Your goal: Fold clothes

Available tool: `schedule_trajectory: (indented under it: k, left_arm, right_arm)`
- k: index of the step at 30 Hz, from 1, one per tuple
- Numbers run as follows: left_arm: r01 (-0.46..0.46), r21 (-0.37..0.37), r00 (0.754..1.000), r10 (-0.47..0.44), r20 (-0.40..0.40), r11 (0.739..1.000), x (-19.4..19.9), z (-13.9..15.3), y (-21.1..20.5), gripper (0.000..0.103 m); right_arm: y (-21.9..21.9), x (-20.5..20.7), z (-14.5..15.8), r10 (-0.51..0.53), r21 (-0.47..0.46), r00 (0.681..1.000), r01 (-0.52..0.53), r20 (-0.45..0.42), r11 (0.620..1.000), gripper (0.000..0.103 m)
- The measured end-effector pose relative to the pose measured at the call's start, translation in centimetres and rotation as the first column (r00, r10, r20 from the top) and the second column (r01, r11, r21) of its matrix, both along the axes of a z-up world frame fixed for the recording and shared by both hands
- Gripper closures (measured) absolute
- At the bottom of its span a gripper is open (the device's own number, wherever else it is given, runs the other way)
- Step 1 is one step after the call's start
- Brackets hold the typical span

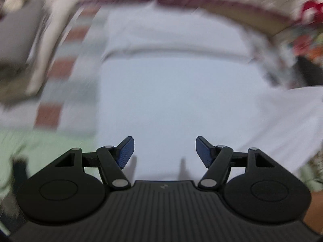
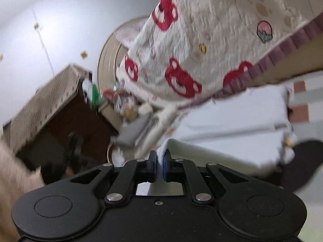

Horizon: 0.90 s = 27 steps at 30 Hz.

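A white garment [image 1: 177, 92] is filling the middle of the left wrist view, lying spread across a bed sheet checked in brick red and pale green [image 1: 58, 68] that is showing along the left side of that frame. A fold line is crossing the cloth in the upper half, so part of it is already lying doubled over the rest; a further flap is trailing off to the right edge. Whether that doubling is an early or a late fold, this moment is not settling.

Across the top of both views a quilted blanket printed with red bears [image 2: 193, 46] is hanging, probably just bedding pushed aside to leave room for the folding.

In the right wrist view the garment is showing in the lower right as stacked white layers [image 2: 232, 125]. The right gripper [image 2: 160, 167] is pinching an edge of it, the jaws closed onto a thin ridge of cloth, likely so that edge can be carried or pulled taut. The left gripper [image 1: 164, 151] is hovering low over the cloth at the bottom centre of its frame, its jaws standing wide apart and gripping nothing.

At left centre of the right view a dark wooden cabinet under a patterned cover [image 2: 50, 104] is bearing blurred small items, too smeared to name. No container is clearly visible.
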<state>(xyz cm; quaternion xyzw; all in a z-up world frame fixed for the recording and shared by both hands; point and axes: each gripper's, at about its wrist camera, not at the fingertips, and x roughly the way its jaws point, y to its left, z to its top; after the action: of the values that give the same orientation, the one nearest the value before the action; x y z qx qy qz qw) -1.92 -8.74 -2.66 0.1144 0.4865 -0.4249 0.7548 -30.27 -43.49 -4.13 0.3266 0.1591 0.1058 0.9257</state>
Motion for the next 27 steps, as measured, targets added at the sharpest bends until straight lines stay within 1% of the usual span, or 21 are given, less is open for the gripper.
schedule_trajectory:
  k: [1,3,4,7,11,14,15,16,18,20,22,25,27]
  left_arm:
    - [0.027,-0.054,1.000,-0.027,0.013,0.998,-0.5,0.7,-0.8,0.036]
    - [0.086,-0.148,0.996,-0.085,0.018,0.985,-1.9,1.8,-2.7,0.035]
    - [0.112,-0.181,0.994,-0.110,0.022,0.977,-2.4,2.1,-3.5,0.035]
    - [0.187,-0.237,0.982,-0.182,0.043,0.953,-4.3,2.1,-6.2,0.034]
    - [0.242,-0.118,0.967,-0.228,0.117,0.963,-6.0,0.1,-8.9,0.033]
    - [0.272,-0.020,0.949,-0.265,0.170,0.962,-7.3,-1.5,-10.9,0.033]
    - [0.281,0.014,0.942,-0.279,0.187,0.960,-7.8,-2.0,-11.6,0.033]
    - [0.293,0.063,0.929,-0.299,0.219,0.954,-8.1,-2.8,-11.7,0.033]
    - [0.309,0.171,0.893,-0.347,0.287,0.936,-8.9,-4.3,-11.6,0.033]
    - [0.293,0.243,0.886,-0.358,0.296,0.925,-8.8,-5.7,-11.5,0.033]
    - [0.263,0.268,0.901,-0.335,0.275,0.927,-8.0,-6.7,-11.2,0.033]
    - [0.183,0.257,0.945,-0.242,0.219,0.949,-6.4,-7.7,-9.9,0.032]
    - [0.141,0.249,0.959,-0.195,0.207,0.958,-5.4,-8.2,-8.9,0.032]
  right_arm:
    - [-0.3,1.2,0.3,-0.014,-0.003,1.000,0.014,0.000,1.000,0.094]
    - [-0.5,3.7,0.5,-0.050,-0.053,0.999,0.049,-0.018,0.997,0.094]
    - [-0.7,4.7,0.3,-0.063,-0.065,0.998,0.061,-0.030,0.996,0.094]
    - [-1.3,7.6,-0.1,-0.089,-0.096,0.994,0.082,-0.063,0.992,0.094]
    - [-1.9,9.8,-0.4,-0.107,-0.128,0.991,0.097,-0.078,0.987,0.094]
    - [-2.3,10.6,-0.3,-0.135,-0.152,0.988,0.122,-0.075,0.981,0.094]
    - [-2.3,10.8,-0.2,-0.143,-0.170,0.987,0.130,-0.071,0.977,0.094]
    - [-2.3,11.0,0.0,-0.152,-0.188,0.986,0.137,-0.066,0.973,0.094]
    - [-2.3,11.4,0.3,-0.168,-0.224,0.984,0.152,-0.057,0.963,0.094]
    - [-2.6,11.7,0.7,-0.187,-0.228,0.981,0.173,-0.044,0.958,0.094]
    - [-3.1,12.2,1.1,-0.202,-0.230,0.979,0.189,-0.037,0.955,0.094]
    - [-3.6,12.9,1.5,-0.222,-0.234,0.974,0.209,-0.034,0.950,0.094]
    - [-3.9,13.0,1.7,-0.238,-0.249,0.971,0.224,-0.028,0.942,0.094]
